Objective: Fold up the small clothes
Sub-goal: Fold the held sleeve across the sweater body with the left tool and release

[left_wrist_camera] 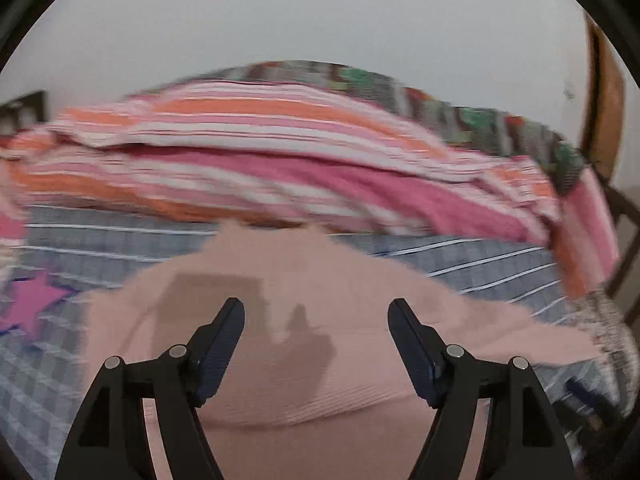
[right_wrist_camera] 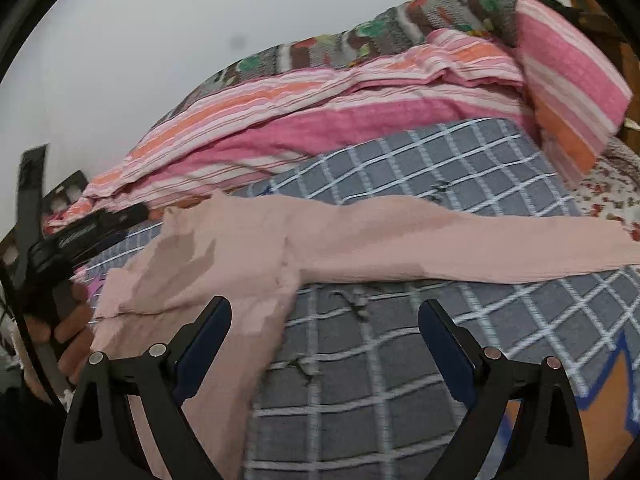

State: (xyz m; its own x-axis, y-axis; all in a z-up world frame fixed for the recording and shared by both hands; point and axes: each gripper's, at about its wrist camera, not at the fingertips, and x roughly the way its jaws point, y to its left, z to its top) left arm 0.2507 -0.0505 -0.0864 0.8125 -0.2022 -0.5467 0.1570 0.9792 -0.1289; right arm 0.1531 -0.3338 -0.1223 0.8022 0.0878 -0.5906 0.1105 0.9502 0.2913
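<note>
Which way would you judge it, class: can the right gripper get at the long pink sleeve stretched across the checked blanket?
Probably yes: the right gripper stands open, and the pink sleeve lies uncovered on the checked blanket ahead.

The supporting surface is a bed covered with a grey blanket checked in thin white lines, bearing a pink star motif towards one side and an orange, blue-edged shape near another edge. Lying directly on it: a pale pink ribbed knit garment, spread flat with one long sleeve stretched sideways. Behind it, a rumpled pink, orange and white striped sheet is heaped along the far edge of the bed (partly blurred in the left wrist view). Beyond that lies a grey patterned knitted blanket with green and red motifs.
</note>
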